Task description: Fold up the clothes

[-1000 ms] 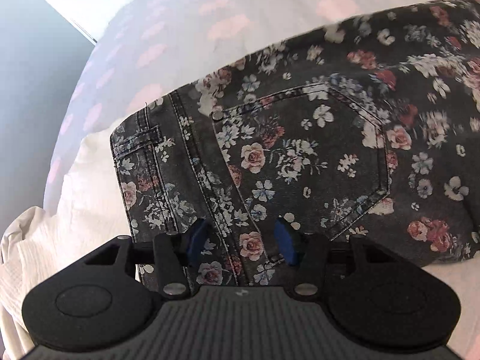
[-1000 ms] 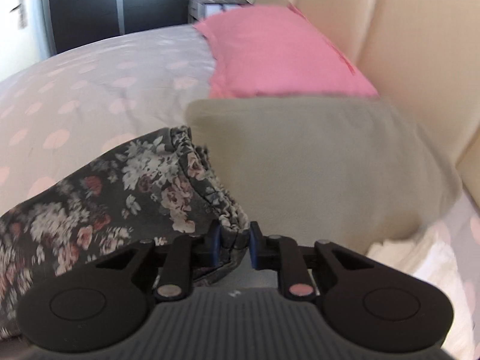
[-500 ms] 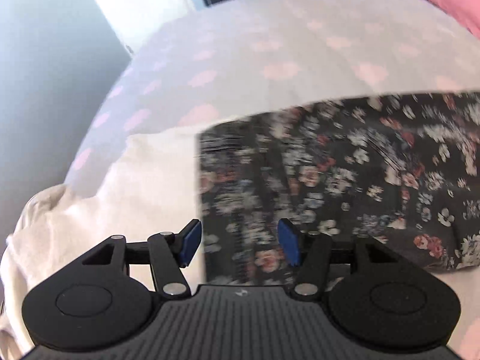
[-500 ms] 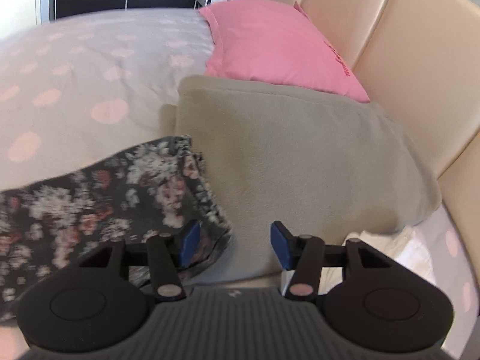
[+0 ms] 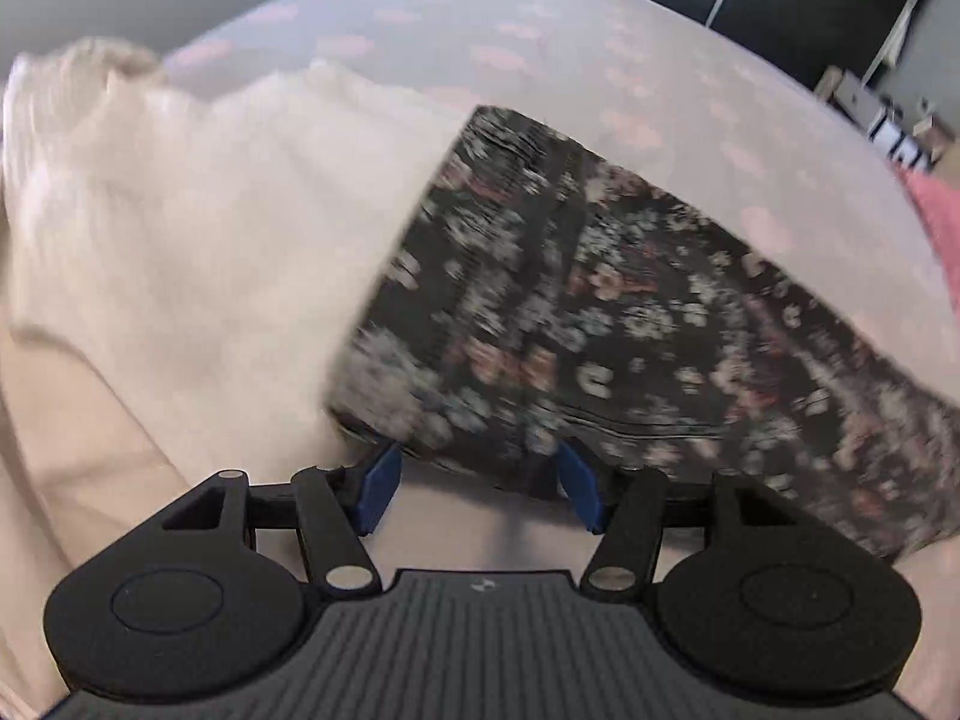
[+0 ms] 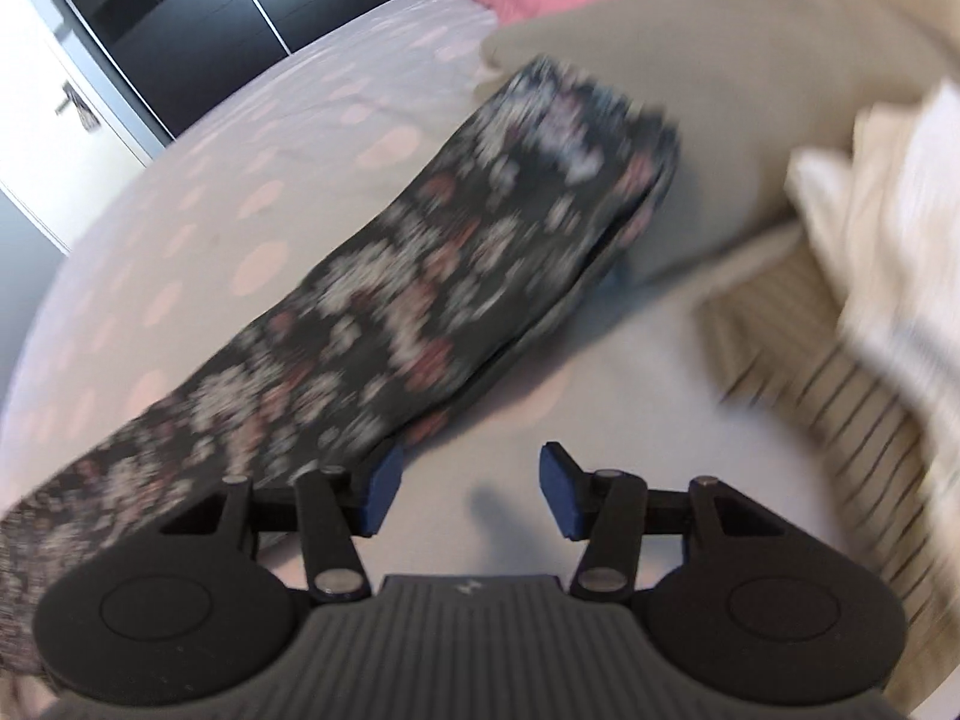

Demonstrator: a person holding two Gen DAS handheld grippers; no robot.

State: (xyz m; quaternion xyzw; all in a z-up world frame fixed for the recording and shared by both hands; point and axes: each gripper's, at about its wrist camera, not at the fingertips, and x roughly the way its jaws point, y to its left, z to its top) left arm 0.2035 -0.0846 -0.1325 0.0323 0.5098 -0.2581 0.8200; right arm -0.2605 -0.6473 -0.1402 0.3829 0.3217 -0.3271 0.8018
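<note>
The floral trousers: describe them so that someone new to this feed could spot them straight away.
Start from the bedspread, pale with pink spots. On it a long, narrow folded strip of cloth runs from near the right gripper up to a grey-beige pillow: these are the floral trousers. They are the only dark, flower-printed fabric; the clothes beside them are cream or striped.
</note>
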